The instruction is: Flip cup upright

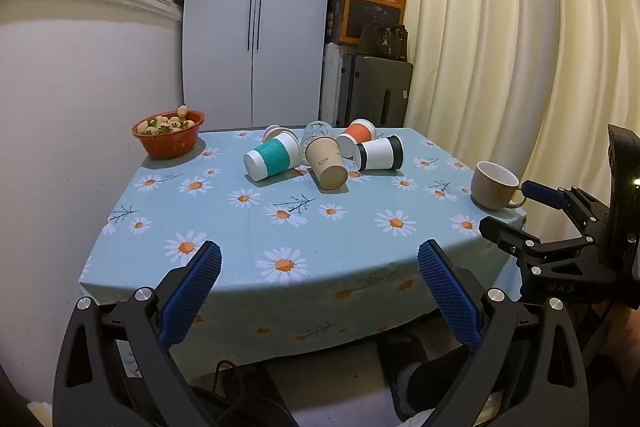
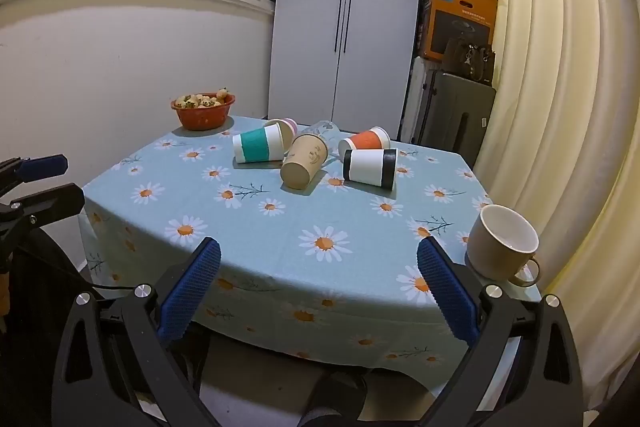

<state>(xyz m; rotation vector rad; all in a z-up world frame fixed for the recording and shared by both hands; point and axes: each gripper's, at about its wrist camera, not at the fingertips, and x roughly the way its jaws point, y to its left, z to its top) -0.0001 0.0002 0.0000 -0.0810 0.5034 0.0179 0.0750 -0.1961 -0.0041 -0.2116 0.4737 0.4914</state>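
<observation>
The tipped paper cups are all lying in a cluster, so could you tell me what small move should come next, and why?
Probably reach the open right gripper forward toward the black-banded cup: it lies on its side at the cluster's near right edge, and both grippers hang back at the table's near edge, holding nothing.

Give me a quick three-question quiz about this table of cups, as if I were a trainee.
1. True or false: the mug near the table's right edge stands upright.
2. Which lying cup is nearest the bowl? A) teal cup B) black cup C) orange cup
3. Fill in: the left tool and right tool are both ____, holding nothing.

Key: 1 true; 2 A; 3 open.
</observation>
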